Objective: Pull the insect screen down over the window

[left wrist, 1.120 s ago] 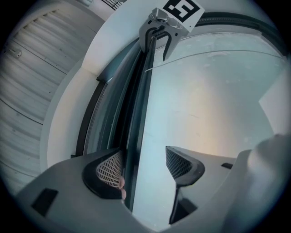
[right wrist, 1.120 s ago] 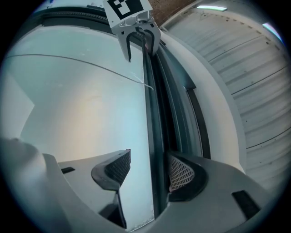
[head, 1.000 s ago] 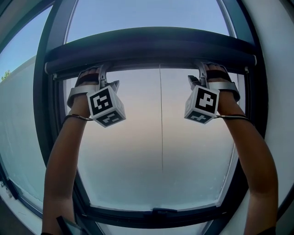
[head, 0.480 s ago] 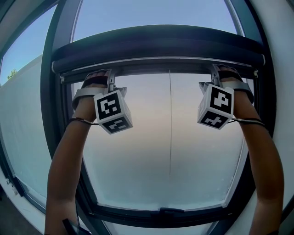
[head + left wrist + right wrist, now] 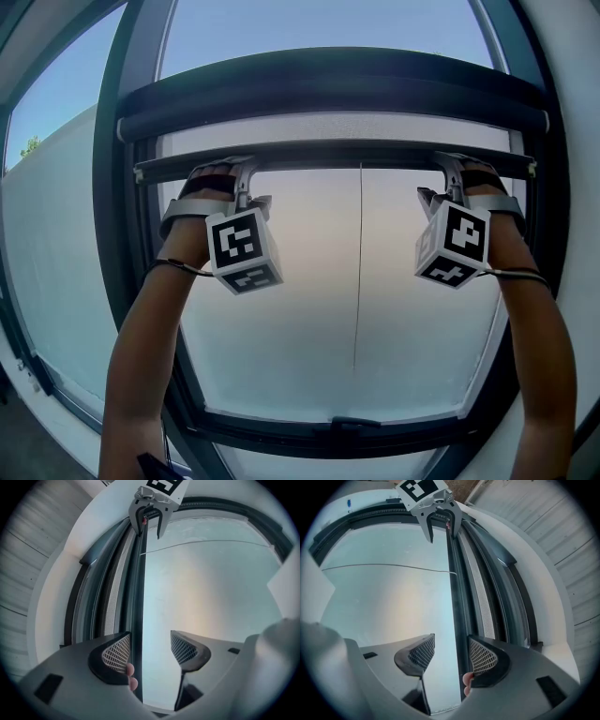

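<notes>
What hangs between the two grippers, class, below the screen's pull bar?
In the head view, a thin cord hangs down from the pull bar, between the left gripper and the right gripper; otherwise only window glass shows there.

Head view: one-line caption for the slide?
Left hand-held gripper and right hand-held gripper straddle the insect screen's pull bar, jaws open, a strip of mesh showing below the roller housing.

It's all carried by the dark window frame (image 5: pixel 120 281): roller box (image 5: pixel 328 94) across the top, the screen's pull bar (image 5: pixel 328 154) spanning the sides just below it, small catch (image 5: pixel 343 427) on the bottom rail.
</notes>
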The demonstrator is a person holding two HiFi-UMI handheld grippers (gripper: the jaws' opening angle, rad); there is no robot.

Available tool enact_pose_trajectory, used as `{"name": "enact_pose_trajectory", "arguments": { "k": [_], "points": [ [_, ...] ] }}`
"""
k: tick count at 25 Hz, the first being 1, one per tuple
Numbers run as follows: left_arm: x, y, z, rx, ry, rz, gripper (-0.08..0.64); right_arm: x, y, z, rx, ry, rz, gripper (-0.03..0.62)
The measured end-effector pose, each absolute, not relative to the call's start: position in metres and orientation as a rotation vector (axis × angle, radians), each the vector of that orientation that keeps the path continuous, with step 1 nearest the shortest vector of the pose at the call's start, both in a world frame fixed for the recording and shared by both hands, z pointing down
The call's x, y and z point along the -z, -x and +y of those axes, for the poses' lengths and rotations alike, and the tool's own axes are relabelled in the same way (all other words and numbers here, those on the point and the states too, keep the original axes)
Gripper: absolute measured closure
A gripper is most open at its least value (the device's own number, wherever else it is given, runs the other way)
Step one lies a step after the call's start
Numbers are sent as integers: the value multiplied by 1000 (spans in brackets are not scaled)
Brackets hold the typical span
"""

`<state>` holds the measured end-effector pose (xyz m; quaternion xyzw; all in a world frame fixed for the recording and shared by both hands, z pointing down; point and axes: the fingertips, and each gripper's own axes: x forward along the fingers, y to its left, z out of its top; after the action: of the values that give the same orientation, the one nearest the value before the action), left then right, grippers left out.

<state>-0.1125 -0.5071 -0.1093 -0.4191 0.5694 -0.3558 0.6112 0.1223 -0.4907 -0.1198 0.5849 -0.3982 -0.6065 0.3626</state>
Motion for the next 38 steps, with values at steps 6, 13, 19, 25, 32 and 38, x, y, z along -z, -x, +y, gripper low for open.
{"name": "enact_pose_trajectory", "arguments": {
  "k": [6, 13, 19, 25, 32, 38],
  "points": [
    [69, 112, -504, 878, 1067, 1263, 291, 81, -123, -489, 1547, -1454, -1034, 360],
    [37, 113, -503, 919, 1080, 1255, 290, 51, -124, -488, 1527, -1425, -1087, 360],
    [9, 105, -499, 919, 1131, 1202, 291, 21, -131, -486, 1513, -1396, -1113, 360],
    [-31, 101, -496, 892, 1213, 1171, 291, -20, -128, -483, 1489, -1415, -1246, 360],
    [-81, 104, -493, 954, 1284, 1099, 291, -64, -125, -481, 1469, -1406, -1304, 360],
    [-127, 104, -490, 1007, 1303, 1061, 291, -113, -126, -482, 1447, -1352, -1318, 360]
  ]
}}
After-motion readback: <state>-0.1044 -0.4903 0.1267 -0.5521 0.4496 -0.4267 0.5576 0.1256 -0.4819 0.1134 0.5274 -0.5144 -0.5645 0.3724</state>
